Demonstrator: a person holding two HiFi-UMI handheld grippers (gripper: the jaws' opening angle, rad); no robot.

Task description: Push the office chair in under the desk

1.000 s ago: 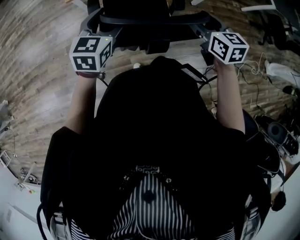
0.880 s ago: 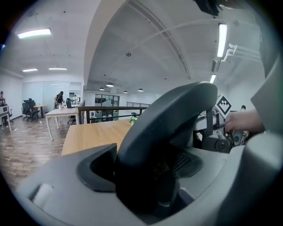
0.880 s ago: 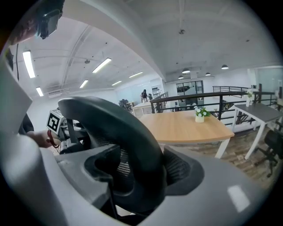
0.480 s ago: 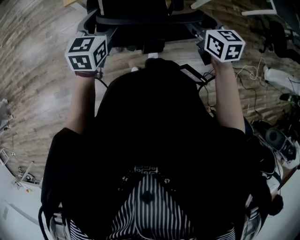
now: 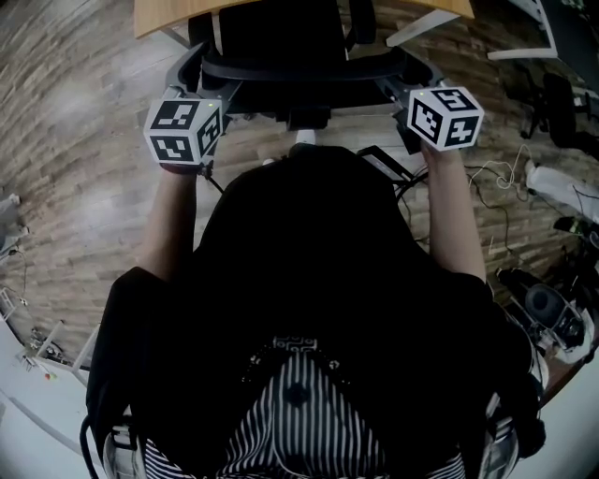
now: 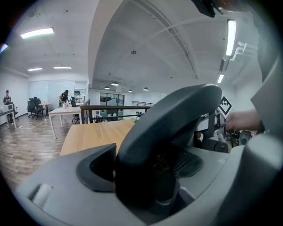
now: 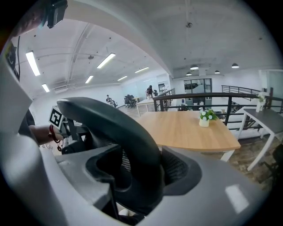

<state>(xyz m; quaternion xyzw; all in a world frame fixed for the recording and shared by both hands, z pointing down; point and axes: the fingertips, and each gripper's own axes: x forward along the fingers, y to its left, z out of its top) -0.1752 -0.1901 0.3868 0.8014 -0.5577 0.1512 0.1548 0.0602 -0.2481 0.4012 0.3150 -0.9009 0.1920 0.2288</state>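
Around chair backrest (image 6: 177, 112), marker-cubed left gripper (image 6: 172, 159)

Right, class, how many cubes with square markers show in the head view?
2. The left cube is beside the left end of the chair back; the right cube is beside its right end. None appears hidden.

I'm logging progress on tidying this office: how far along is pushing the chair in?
Done: the left gripper and right gripper clamp the chair by its back rail, the right jaws just closing further. In hand: the chair stands at the desk edge. Left: pushing it fully under.
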